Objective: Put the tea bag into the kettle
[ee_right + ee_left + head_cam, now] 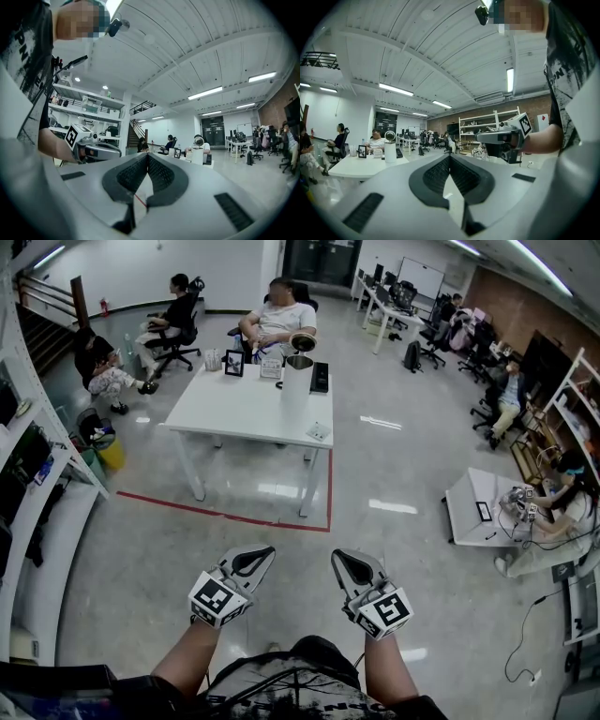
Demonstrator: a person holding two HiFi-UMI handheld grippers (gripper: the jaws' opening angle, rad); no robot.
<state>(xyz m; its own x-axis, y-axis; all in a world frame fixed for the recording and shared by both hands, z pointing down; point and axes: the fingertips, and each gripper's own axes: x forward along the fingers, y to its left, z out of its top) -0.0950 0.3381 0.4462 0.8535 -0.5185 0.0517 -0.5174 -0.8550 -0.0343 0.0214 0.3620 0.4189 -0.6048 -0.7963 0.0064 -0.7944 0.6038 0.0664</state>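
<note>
1. An open-plan office: rows of desks (392,315) with monitors, swivel chairs (187,334) and people seated at them.
2. A whiteboard (421,277) stands by the far wall.
3. Strip lights (396,89) line the ceiling; open shelving (474,126) holds equipment.

A small flat thing (319,432) at the near right corner of the white table (234,413) was too small to identify. The inside of the kettle (297,381) could not be seen. Little items (214,359) along the table's far edge were too small to name. The head view's bottom edge cut off the person's forearms (187,662).
</note>
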